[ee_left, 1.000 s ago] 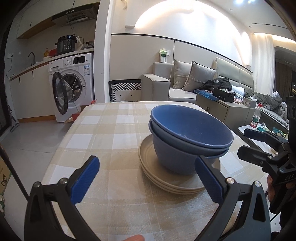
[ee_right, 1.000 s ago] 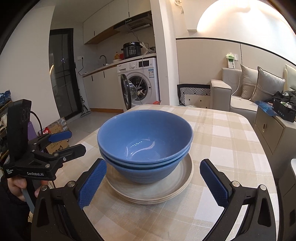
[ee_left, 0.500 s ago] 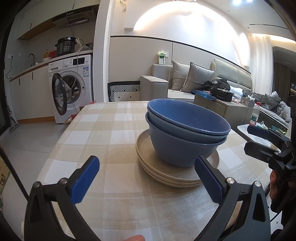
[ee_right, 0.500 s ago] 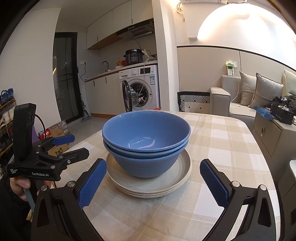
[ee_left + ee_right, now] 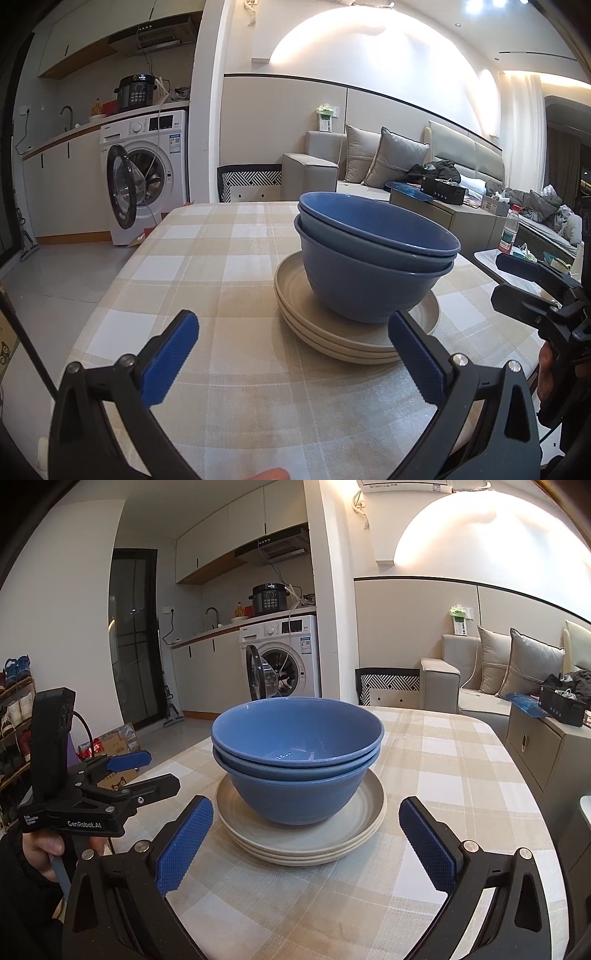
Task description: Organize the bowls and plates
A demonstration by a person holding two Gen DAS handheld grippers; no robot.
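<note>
Two blue bowls (image 5: 373, 266) are nested and stand on a stack of three beige plates (image 5: 295, 314) on the checked tablecloth. The bowls (image 5: 295, 760) and plates (image 5: 369, 812) also show in the right wrist view. My left gripper (image 5: 291, 354) is open and empty, low over the cloth, just short of the stack. My right gripper (image 5: 306, 842) is open and empty, facing the stack from the near side. Each gripper shows in the other's view: the right one (image 5: 524, 284) and the left one (image 5: 136, 771), both beside the stack and apart from it.
The table (image 5: 207, 258) carries a beige and white checked cloth. A washing machine (image 5: 147, 173) with its door open stands behind on the left. A sofa (image 5: 369, 162), a low cabinet (image 5: 454, 218) and a side table with a bottle (image 5: 508, 232) are on the right.
Both grippers have dropped lower and now look at the stack more from the side. The bowls and plates have not moved. Both grippers stay open.
</note>
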